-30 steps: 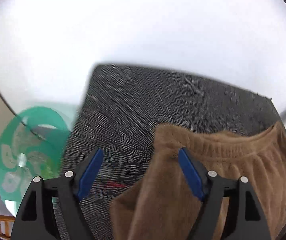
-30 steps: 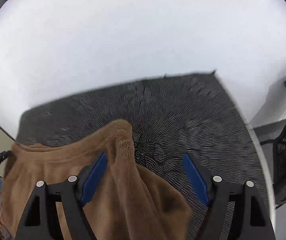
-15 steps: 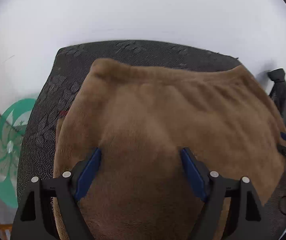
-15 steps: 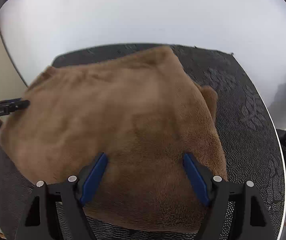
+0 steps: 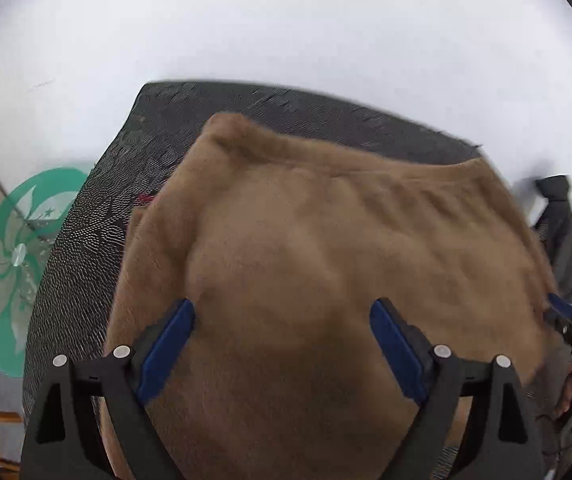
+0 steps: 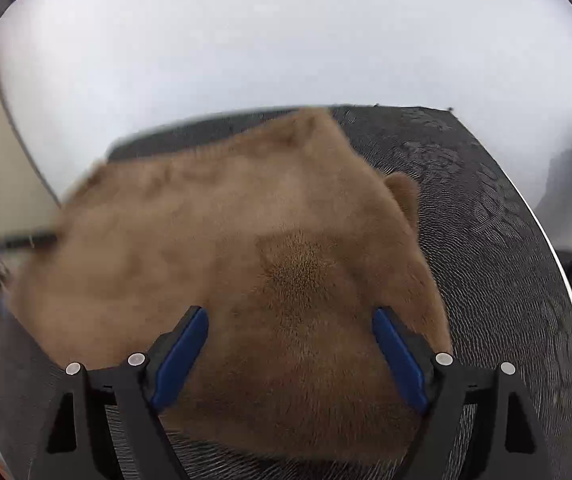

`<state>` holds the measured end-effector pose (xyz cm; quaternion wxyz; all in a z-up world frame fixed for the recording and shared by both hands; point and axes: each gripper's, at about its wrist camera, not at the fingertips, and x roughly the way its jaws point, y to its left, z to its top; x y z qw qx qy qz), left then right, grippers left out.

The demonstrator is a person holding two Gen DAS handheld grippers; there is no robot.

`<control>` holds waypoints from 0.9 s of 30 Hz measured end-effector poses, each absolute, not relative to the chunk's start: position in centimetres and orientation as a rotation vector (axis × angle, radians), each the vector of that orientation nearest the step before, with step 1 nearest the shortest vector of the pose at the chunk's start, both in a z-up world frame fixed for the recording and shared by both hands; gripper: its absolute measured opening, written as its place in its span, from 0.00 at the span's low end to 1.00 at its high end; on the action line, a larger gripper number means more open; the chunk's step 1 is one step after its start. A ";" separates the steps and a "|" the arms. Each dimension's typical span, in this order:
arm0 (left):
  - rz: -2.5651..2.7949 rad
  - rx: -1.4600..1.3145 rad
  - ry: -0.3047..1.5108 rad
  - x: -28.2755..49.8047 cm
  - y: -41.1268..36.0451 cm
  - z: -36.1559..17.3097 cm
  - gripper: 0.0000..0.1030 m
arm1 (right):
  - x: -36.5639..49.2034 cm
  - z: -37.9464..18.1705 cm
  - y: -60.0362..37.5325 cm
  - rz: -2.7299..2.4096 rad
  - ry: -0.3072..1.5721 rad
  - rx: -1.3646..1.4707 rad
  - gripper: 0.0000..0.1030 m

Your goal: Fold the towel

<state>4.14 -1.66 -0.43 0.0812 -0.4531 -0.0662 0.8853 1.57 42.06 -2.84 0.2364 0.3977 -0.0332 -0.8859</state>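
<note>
Both claws, left (image 5: pixel 282 342) and right (image 6: pixel 289 350), are spreading their jaws with nothing pinched, above the brown towel (image 5: pixel 325 272) lying folded across the frame's middle on the dark mat (image 5: pixel 98 240), so a dragging finger could undo the fold.

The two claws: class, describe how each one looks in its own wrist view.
The left claw and the right claw look alike: black angular frames with triangular cut-outs, two round silver fasteners per side, and long blue pads lining the inner fingers.
</note>
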 end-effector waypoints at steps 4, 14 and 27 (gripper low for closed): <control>2.599 -1.305 -0.139 7.0 1.2 -0.1 0.94 | 3.7 -2.5 46.1 -2.471 -0.356 1.073 0.84; 2.561 -1.304 -0.090 8.0 4.5 0.0 0.97 | 4.8 -6.7 52.6 -2.403 -0.815 1.227 0.84; 2.537 -1.351 -0.118 8.1 4.9 -0.2 0.99 | 2.3 -7.9 50.1 -2.241 -1.070 1.322 0.85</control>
